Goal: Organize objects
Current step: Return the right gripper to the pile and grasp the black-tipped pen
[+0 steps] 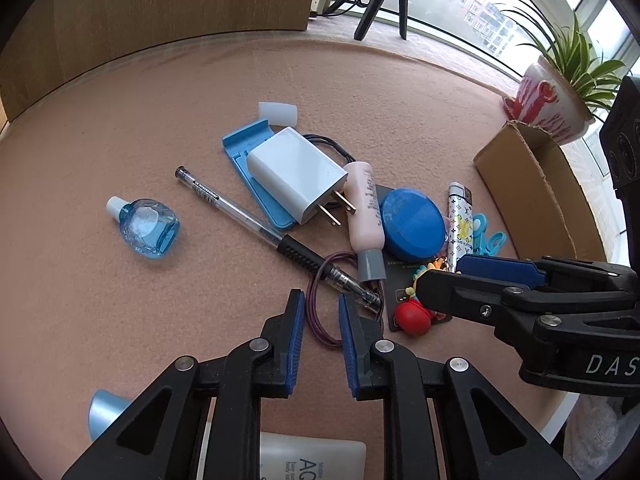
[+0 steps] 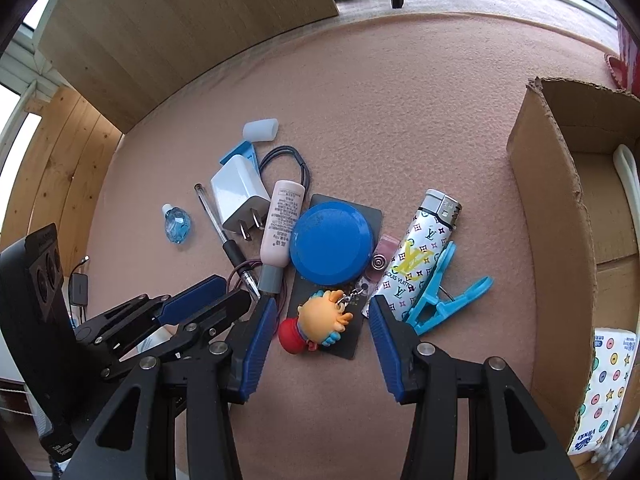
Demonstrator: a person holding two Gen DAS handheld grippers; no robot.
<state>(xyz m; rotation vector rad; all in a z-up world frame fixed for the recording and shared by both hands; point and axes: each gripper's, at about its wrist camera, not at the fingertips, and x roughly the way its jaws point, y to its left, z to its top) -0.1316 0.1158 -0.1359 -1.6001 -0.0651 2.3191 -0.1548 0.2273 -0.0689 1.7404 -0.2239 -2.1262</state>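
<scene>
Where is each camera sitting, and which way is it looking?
Left wrist view: rides on the left tongs, looking steeply down at the purple hair tie and pen; its own blue-padded fingers show, and the right tongs reach in beside them.
Right wrist view: rides on the right tongs, looking down at the toy keychain; its own fingers show, and the left tongs come in from the side.
Both see the blue round lid, lighter and cardboard box.

Left claw narrowly parted, pointing steeply down; right claw half open alongside.
</scene>
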